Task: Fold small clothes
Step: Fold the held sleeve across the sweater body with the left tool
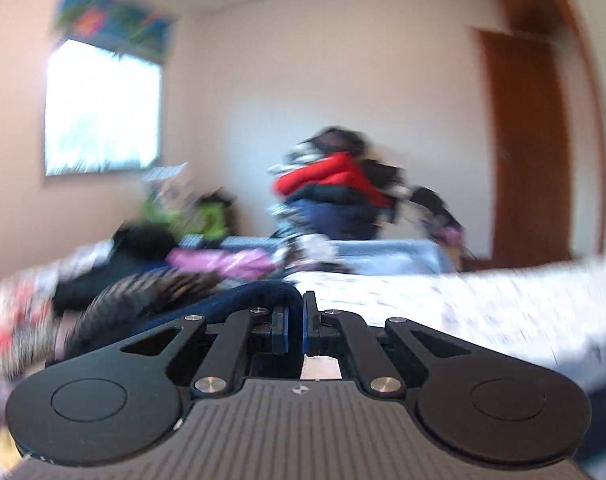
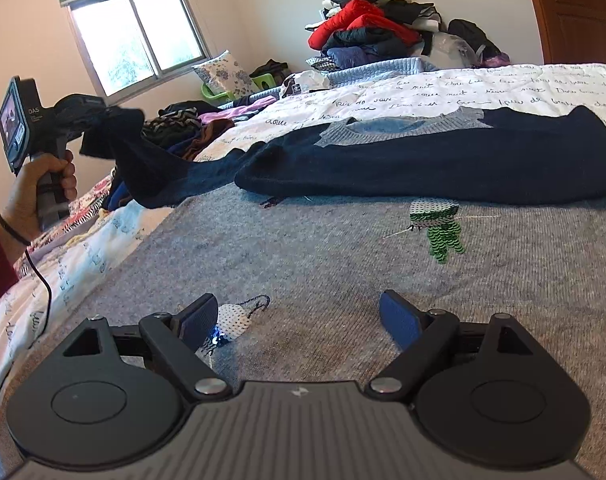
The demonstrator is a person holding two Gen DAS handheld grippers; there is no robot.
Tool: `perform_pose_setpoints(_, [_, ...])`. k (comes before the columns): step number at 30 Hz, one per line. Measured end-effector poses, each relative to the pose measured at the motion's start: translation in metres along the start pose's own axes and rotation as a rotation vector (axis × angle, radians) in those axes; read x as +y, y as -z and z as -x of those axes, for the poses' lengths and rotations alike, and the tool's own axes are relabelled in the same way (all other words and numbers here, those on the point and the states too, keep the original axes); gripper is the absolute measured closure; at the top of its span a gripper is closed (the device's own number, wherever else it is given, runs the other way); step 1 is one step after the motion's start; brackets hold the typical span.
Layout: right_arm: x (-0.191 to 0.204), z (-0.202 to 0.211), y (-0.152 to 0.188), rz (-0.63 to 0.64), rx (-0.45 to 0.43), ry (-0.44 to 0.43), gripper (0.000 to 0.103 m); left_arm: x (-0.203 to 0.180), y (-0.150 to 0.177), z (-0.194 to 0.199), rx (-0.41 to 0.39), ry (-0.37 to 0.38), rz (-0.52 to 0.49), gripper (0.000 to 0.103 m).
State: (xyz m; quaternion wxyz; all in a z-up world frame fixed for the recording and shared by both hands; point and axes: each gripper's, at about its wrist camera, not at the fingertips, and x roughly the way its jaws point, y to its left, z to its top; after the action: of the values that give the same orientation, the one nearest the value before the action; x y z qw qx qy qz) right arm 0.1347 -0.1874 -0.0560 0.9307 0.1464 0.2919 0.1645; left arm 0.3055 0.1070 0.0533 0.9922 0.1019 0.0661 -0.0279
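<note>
Your left gripper: fingers clenched on navy sleeve, lifted off bed at left. Your right gripper: fingers released, spread wide, low over grey sweater lying flat on bed. Sweater's other navy sleeve folded across its chest. Sequin patch just below fold. Clothes pile at far wall.

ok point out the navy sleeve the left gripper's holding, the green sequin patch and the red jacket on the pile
navy knit sleeve [image 2: 151, 168], right wrist view, mid-sleeve below the grip
green sequin patch [image 2: 439, 228], right wrist view, its centre
red puffy jacket [image 2: 355, 20], right wrist view, upper fold
</note>
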Motion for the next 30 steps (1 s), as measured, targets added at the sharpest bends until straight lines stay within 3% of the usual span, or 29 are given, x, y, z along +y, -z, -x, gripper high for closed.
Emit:
perform_pose_setpoints(2, [-0.005,0.002,-0.001,-0.036,-0.01,-0.016,0.015,-0.064,0.018,0.017,-0.059,0.069,-0.269,0.096])
perform_pose_setpoints(4, [-0.011,0.005,-0.002,-0.078,-0.023,-0.032,0.015,-0.111,0.043,0.024,-0.07,0.144,-0.449,0.095])
perform_pose_setpoints(7, [-0.017,0.006,-0.002,-0.114,-0.03,-0.054,0.015,-0.159,0.084,0.018,-0.028,0.219,-0.631,0.091])
perform_pose_setpoints(10, [-0.017,0.007,-0.001,-0.114,-0.034,-0.055,0.015,-0.184,0.113,0.011,-0.033,0.213,-0.763,0.085])
perform_pose_setpoints(14, [-0.018,0.007,0.0,-0.12,-0.037,-0.061,0.015,-0.192,0.13,0.017,-0.075,0.194,-0.838,0.078])
perform_pose_setpoints(19, [-0.022,0.007,-0.001,-0.142,-0.038,-0.079,0.015,-0.193,0.112,0.017,-0.076,0.173,-0.804,0.077])
perform_pose_setpoints(20, [-0.022,0.008,0.0,-0.144,-0.039,-0.081,0.015,-0.193,0.109,0.017,-0.088,0.158,-0.801,0.072])
perform_pose_setpoints(23, [-0.023,0.009,0.001,-0.15,-0.043,-0.086,0.015,-0.197,0.102,0.021,-0.174,0.121,-0.812,0.032])
perform_pose_setpoints(24, [-0.023,0.009,0.001,-0.155,-0.044,-0.087,0.014,-0.201,0.1,0.024,-0.208,0.114,-0.82,0.023])
perform_pose_setpoints(26, [-0.026,0.01,-0.001,-0.177,-0.045,-0.089,0.015,-0.213,0.098,0.03,-0.265,0.124,-0.862,0.023])
perform_pose_setpoints(28, [-0.03,0.015,-0.002,-0.21,-0.049,-0.084,0.015,-0.228,0.097,0.034,-0.22,0.214,-0.919,0.025])
perform_pose_setpoints(30, [-0.036,0.023,-0.004,-0.253,-0.047,-0.059,0.015,-0.243,0.1,0.029,-0.146,0.306,-0.99,0.046])
